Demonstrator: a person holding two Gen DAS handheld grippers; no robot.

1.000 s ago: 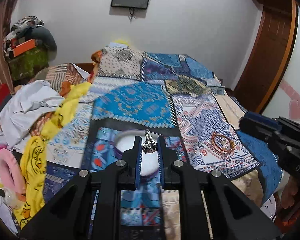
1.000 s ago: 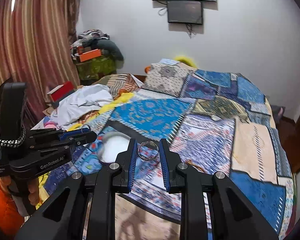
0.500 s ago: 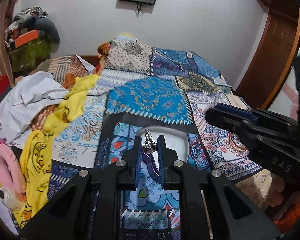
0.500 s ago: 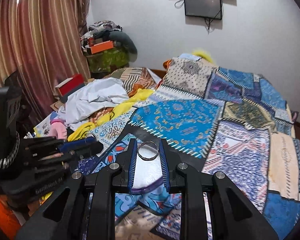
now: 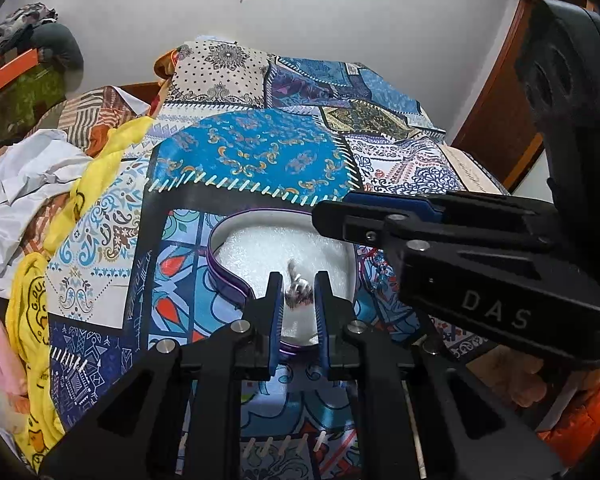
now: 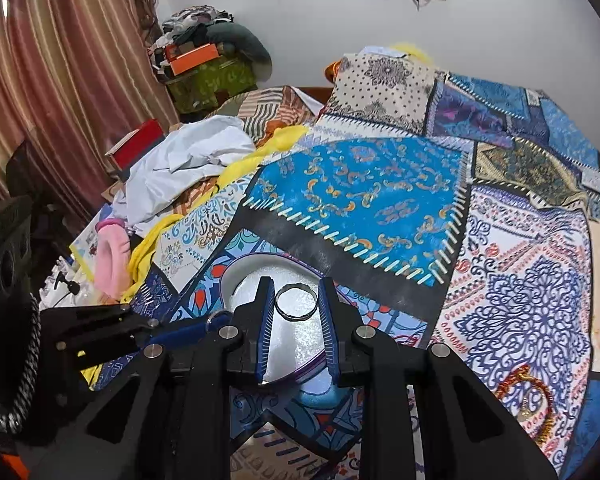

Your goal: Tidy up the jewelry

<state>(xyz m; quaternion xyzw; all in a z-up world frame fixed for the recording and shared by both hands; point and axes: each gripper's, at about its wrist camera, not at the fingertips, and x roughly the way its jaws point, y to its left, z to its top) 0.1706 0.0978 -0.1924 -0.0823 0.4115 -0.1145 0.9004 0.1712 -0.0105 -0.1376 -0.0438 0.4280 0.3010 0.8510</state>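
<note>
While both tools hang over the bed, start at the left: a heap of white and yellow clothes (image 5: 60,184) sits at the edge of the blue patchwork bedspread (image 5: 256,156), well apart from the action. Next across, the left hand-held gripper (image 5: 299,294) is pinched narrow on a small silver ornate ring (image 5: 298,290), blurred, so its detail is hard to read. It points down over the white foam-lined tray with a purple rim (image 5: 228,276), and that looks like the drop spot. Slide right, and the right hand-held gripper (image 6: 296,308) comes in, its blue pads clamped on the outer edges of a plain silver band ring (image 6: 296,304), held by its sides so the hoop faces up. It too hangs above the white lining. My read: both rings are being brought to one tray so they end up together. Neither has been let go yet; the lining under them looks bare.
</note>
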